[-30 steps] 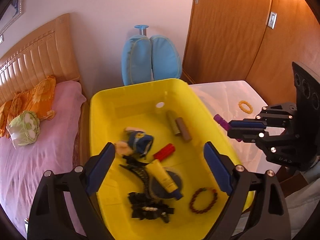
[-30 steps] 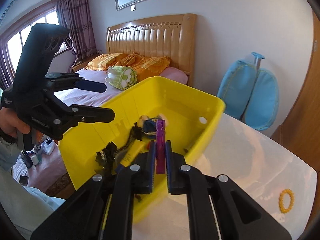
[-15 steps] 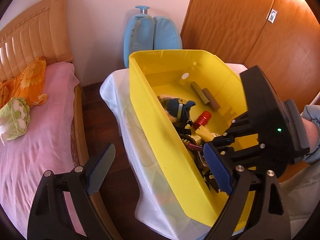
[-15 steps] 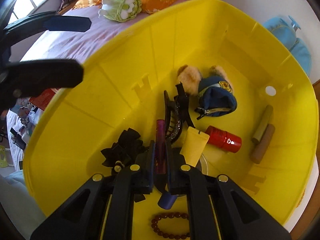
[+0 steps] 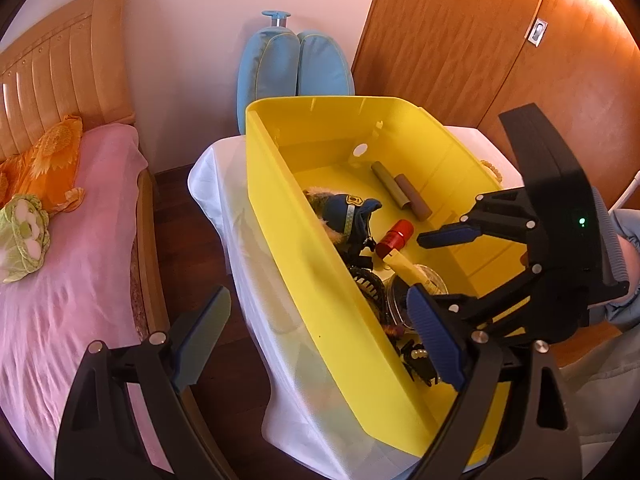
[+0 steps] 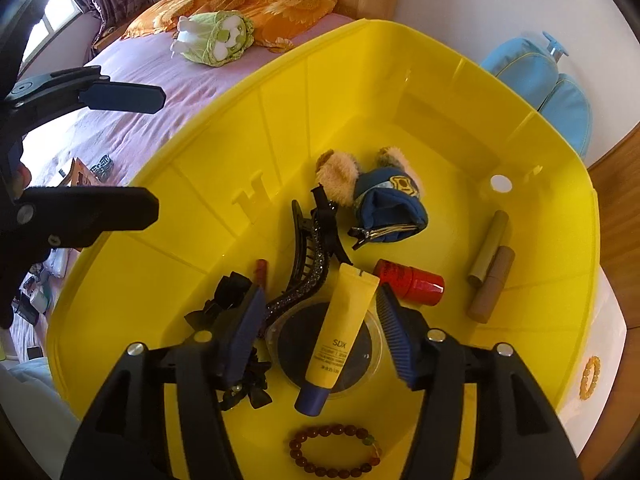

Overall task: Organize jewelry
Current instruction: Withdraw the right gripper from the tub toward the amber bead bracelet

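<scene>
A yellow bin (image 6: 360, 92) (image 5: 288, 216) stands on a white-covered table. My right gripper (image 6: 320, 332) is open and empty inside the bin, over a yellow tube (image 6: 340, 336) on a round compact. It also shows in the left wrist view (image 5: 432, 276). A slim purple-red stick (image 6: 261, 271) lies on the bin floor beside the left finger. A dark-red bead bracelet (image 6: 336, 452) lies near the front wall. A yellow bead bracelet (image 6: 591, 376) lies on the table outside the bin. My left gripper (image 5: 316, 344) is open and empty, straddling the bin's left wall.
The bin also holds a black hair claw (image 6: 316, 264), a black bow (image 6: 224, 304), a plush coin purse (image 6: 384, 196), a red cylinder (image 6: 412, 280) and two tan tubes (image 6: 492, 276). A bed (image 5: 60, 260) lies left of the table. A blue cushion (image 5: 292, 68) stands behind.
My right gripper has opened and let go of the purple stick, which now lies in the bin. The left gripper has shifted slightly along the bin's left side.
</scene>
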{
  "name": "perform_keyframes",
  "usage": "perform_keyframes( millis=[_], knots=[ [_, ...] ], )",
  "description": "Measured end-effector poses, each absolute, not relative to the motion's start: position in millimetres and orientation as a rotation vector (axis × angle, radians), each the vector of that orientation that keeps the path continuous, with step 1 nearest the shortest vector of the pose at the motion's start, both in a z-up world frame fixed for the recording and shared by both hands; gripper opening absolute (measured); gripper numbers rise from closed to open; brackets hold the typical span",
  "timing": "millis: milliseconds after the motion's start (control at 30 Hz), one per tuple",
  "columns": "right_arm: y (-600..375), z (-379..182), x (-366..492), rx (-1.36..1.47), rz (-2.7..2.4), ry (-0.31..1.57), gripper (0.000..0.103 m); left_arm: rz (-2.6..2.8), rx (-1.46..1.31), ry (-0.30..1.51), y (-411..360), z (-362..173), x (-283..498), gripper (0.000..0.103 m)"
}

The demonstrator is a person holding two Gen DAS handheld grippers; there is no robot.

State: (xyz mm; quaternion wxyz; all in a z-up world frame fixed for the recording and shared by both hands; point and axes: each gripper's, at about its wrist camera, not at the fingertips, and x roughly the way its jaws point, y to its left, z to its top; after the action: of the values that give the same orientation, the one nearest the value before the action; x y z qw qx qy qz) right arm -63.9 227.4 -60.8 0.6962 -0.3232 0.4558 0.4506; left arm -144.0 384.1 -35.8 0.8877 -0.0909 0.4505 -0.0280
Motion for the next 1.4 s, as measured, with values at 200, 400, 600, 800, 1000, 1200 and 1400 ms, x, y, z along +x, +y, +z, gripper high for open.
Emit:
perform_keyframes(
  millis=[200,400,600,800,1000,1200,1400],
  knots=[
    [207.7,-41.7,-63.4,-0.659,0.989,0.890,0.095,-0.050,-0.173,0.914,375.0,-26.3,-141.0,0.088],
    [173.4,-18.9,-49.8,-0.596,0.969,0.786,0.096,-0.048,-0.163,0.866,342.4,-3.4,-125.6,0.088],
    [91.7,2.2,-23.0,-0.462,0.943,0.715,0.097,-0.078,-0.114,0.840,265.8,21.6,-97.3,0.088],
    [-21.6,10.1,14.2,-0.381,0.894,0.704,0.097,-0.108,-0.107,0.822,159.9,38.7,-57.3,0.088],
    [-113.8,10.2,51.1,-0.334,0.839,0.717,0.097,-0.175,-0.114,0.856,65.6,27.8,-18.5,0.088],
    [-156.8,-10.3,88.8,-0.297,0.791,0.794,0.097,-0.192,-0.113,0.949,25.5,-0.3,11.4,0.088],
    [-160.7,-49.2,130.6,-0.325,0.745,0.880,0.097,-0.142,-0.090,1.006,30.4,-36.5,53.3,0.088]
  ],
)
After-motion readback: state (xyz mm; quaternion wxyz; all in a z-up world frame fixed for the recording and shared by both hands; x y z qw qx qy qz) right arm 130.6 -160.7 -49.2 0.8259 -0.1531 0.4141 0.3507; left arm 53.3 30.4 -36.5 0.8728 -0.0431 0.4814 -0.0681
